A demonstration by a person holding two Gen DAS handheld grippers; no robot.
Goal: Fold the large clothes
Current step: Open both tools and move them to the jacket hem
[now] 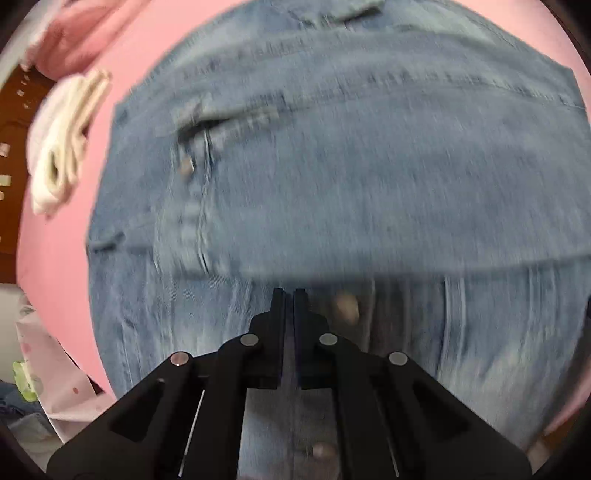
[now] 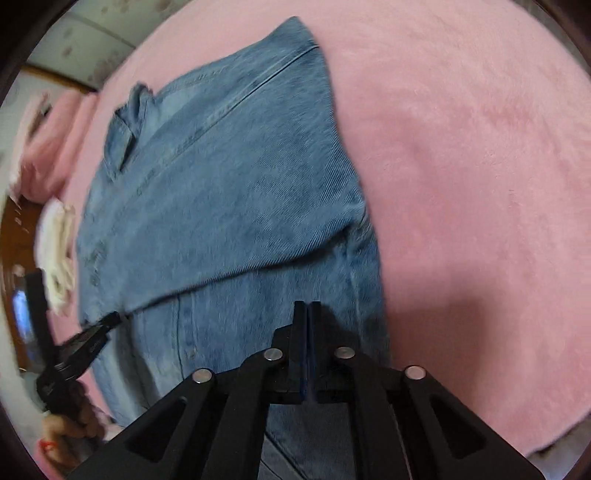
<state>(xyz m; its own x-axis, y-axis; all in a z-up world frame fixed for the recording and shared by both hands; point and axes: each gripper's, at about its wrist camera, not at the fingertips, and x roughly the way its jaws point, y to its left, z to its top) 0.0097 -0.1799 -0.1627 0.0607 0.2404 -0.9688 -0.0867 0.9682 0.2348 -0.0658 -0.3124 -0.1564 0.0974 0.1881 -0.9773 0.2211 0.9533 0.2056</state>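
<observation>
A light blue denim garment (image 1: 332,166) lies on a pink blanket (image 1: 66,258), with an upper layer folded over a lower layer. It also shows in the right wrist view (image 2: 229,192). My left gripper (image 1: 290,295) is shut and empty just above the lower layer, near the fold's edge. It also shows at the left of the right wrist view (image 2: 110,319), at the denim's left edge. My right gripper (image 2: 306,306) is shut and empty over the lower denim layer near its right edge.
A folded cream cloth (image 1: 62,147) lies on the blanket left of the denim, also in the right wrist view (image 2: 61,251). A pink pillow (image 1: 81,33) sits at the far left. Bare pink blanket (image 2: 480,184) spreads right of the denim. Patterned fabric (image 1: 48,369) hangs off the near left.
</observation>
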